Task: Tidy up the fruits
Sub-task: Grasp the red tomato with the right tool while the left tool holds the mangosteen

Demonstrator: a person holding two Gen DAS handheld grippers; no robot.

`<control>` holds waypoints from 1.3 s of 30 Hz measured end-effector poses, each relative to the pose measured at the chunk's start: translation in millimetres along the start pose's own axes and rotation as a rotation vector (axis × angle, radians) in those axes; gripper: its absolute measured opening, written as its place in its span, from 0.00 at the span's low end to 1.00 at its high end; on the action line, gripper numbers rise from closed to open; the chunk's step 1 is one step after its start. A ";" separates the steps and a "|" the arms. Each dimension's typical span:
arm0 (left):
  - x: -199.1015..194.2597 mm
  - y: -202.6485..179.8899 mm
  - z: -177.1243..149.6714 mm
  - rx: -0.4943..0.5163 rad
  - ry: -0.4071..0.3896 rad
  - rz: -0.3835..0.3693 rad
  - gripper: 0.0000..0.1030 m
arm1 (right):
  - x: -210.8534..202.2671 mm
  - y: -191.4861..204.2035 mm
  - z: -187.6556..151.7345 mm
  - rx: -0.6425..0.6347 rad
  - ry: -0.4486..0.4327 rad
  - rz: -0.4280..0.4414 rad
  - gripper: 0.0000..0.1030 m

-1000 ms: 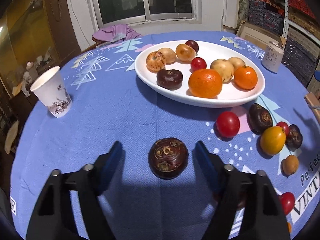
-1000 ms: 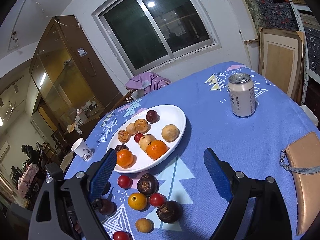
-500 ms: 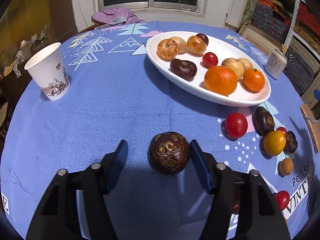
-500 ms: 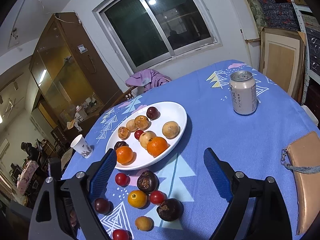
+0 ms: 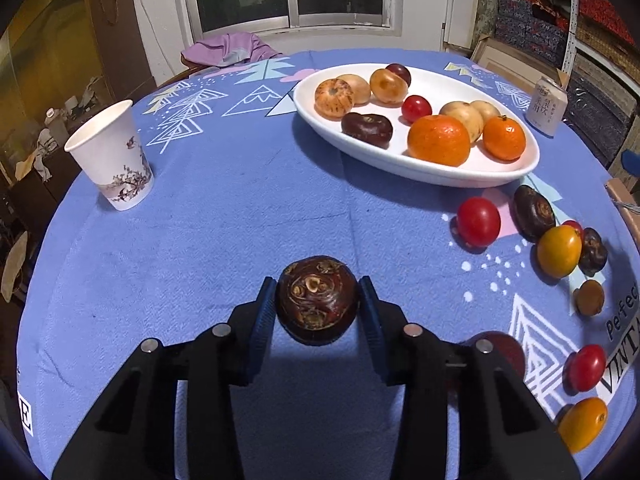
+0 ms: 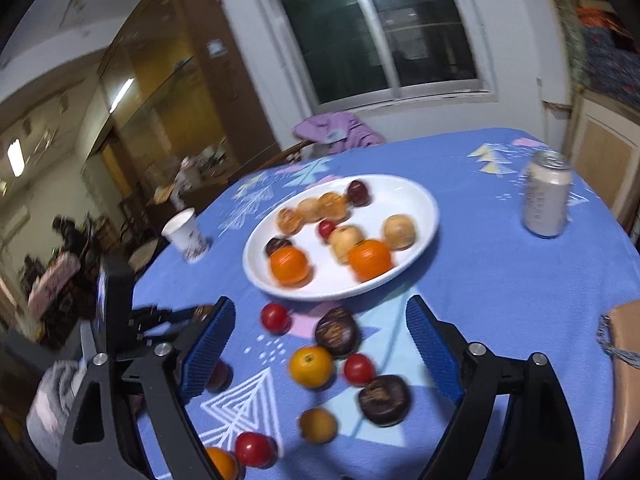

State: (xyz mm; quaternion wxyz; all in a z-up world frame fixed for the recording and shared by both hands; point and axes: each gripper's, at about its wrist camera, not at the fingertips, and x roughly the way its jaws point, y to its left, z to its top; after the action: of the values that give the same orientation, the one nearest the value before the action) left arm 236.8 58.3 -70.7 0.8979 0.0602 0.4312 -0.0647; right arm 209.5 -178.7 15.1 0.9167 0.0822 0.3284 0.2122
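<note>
Both blue pads of the left gripper [image 5: 318, 306] now sit against the flanks of the dark brown fruit [image 5: 317, 299]; a second ago they stood well apart with the fruit loose between them, so the jaws have just been closing and the grasp looks made. The fruit is centred between the jaws, near their tips, and rests on the blue tabletop [image 5: 240, 208], well short of the white plate [image 5: 452, 174]. Judging by the fruit already heaped on that plate, the lift and carry to it come next, and the round, hard-looking skin could slip if the squeeze is light.

Over on the right, the right gripper [image 6: 320, 344] has swung toward the loose cluster beside the plate, its picture blurred; its jaws stand wide with nothing held, having narrowed a little. A yellow fruit [image 6: 311, 366] and a red tomato [image 6: 359, 368] lie in the gap, untouched
</note>
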 end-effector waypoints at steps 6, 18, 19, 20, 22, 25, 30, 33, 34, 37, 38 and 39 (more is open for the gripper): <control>1.1 0.9 0.1 0.002 0.000 -0.001 0.40 | 39.8 60.7 -15.5 -0.181 0.087 -0.040 0.74; 2.1 0.8 0.1 -0.011 0.003 0.002 0.40 | 107.8 72.3 -14.5 -0.165 0.277 -0.149 0.44; 2.2 0.8 0.2 -0.012 0.003 0.001 0.40 | 110.4 71.4 -14.2 -0.159 0.279 -0.150 0.42; 2.2 0.8 0.3 -0.012 0.003 0.001 0.40 | 112.9 70.6 -13.9 -0.156 0.285 -0.149 0.41; 2.5 1.0 0.4 -0.014 0.003 0.000 0.40 | 116.5 70.3 -14.1 -0.156 0.290 -0.146 0.40; 2.4 1.2 0.2 -0.014 0.003 -0.001 0.40 | 121.7 72.9 -13.3 -0.163 0.293 -0.140 0.36; 2.4 1.7 0.1 -0.020 0.003 -0.007 0.40 | 125.7 73.0 -11.6 -0.179 0.285 -0.138 0.29; 2.5 3.9 0.0 -0.031 0.003 -0.021 0.40 | 120.6 70.7 -10.5 -0.166 0.270 -0.123 0.28; 2.4 4.9 -0.2 -0.034 0.003 -0.025 0.40 | 117.9 69.9 -9.5 -0.158 0.266 -0.110 0.28; 1.5 6.0 0.0 -0.043 -0.002 -0.041 0.40 | 104.1 67.6 -7.9 -0.135 0.249 -0.060 0.28; 1.2 6.0 0.0 -0.046 -0.003 -0.043 0.40 | 98.8 67.0 -6.9 -0.131 0.241 -0.050 0.28; 1.0 5.7 0.1 -0.047 -0.005 -0.044 0.40 | 92.2 66.4 -5.4 -0.125 0.225 -0.042 0.28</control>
State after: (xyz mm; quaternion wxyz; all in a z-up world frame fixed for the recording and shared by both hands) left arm 238.4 63.9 -71.2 0.8984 0.0296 0.4318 -0.0746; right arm 247.9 -78.3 -22.0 0.8816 -0.0064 0.4171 0.2207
